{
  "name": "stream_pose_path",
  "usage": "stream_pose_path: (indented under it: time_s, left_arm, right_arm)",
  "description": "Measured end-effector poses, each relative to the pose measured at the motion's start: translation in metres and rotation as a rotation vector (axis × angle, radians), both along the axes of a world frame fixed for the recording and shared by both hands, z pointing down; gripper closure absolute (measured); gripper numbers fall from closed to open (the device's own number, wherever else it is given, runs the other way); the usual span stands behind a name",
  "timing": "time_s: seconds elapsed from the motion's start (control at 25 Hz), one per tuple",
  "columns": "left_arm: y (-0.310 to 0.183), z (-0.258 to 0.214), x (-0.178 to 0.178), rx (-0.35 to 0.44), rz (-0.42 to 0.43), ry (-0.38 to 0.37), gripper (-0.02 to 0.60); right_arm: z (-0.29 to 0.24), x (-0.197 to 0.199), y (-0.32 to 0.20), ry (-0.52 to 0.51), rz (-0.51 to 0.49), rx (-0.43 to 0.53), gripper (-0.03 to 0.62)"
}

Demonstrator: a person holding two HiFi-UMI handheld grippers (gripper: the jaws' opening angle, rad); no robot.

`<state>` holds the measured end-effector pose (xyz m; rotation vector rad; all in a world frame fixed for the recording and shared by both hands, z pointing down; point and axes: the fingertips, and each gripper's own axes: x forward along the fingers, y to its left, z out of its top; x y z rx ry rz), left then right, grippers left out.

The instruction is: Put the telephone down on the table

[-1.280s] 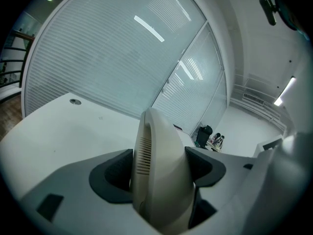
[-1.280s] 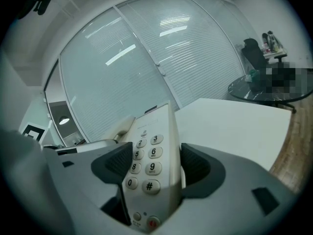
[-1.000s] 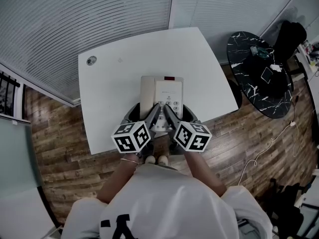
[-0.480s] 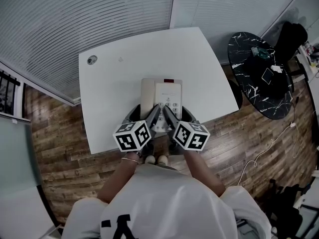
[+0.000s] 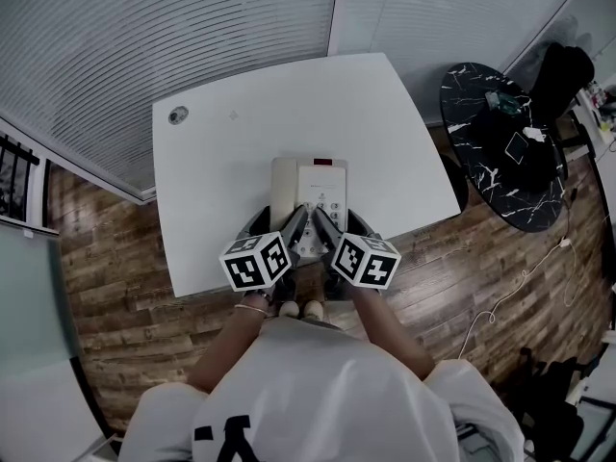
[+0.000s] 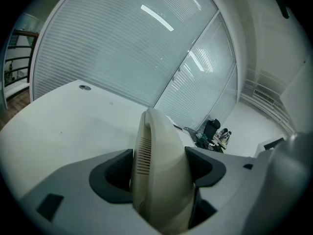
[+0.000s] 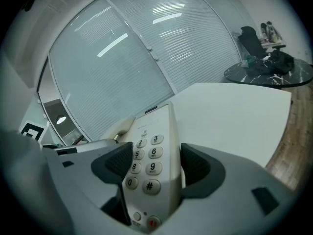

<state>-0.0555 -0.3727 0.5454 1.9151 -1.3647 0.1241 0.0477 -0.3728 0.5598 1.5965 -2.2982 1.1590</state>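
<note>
— Left gripper (image 6: 160, 173)?
— Clenched on the phone (image 5: 310, 183), handset (image 6: 159, 141) end, wedged tight between both jaws.
— Right gripper (image 7: 155, 169)?
— Clamped on the same phone, keypad (image 7: 146, 161) side; 9, 0 and # sitting between the jaws.
— Phone position?
— Held by both pairs of jaws, reaching forward past them, above the near part of the tabletop (image 5: 289, 114). Contact with tabletop: cannot tell.

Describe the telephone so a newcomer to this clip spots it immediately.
Find the white square table in the middle of the head view. At its near edge is the telephone, a beige desk set with handset and numbered keypad. It alone is clamped by both the left gripper and the right gripper.
</note>
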Motion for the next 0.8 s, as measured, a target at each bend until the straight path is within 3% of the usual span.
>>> stream_pose_path:
  time_s: [0.8]
  left_arm:
    - [0.003, 0.022, -0.002, -0.058, -0.004, -0.014, 0.247]
  right_arm:
    - [0.022, -0.002, 0.003, -0.001, 0.003, -0.062, 0.270]
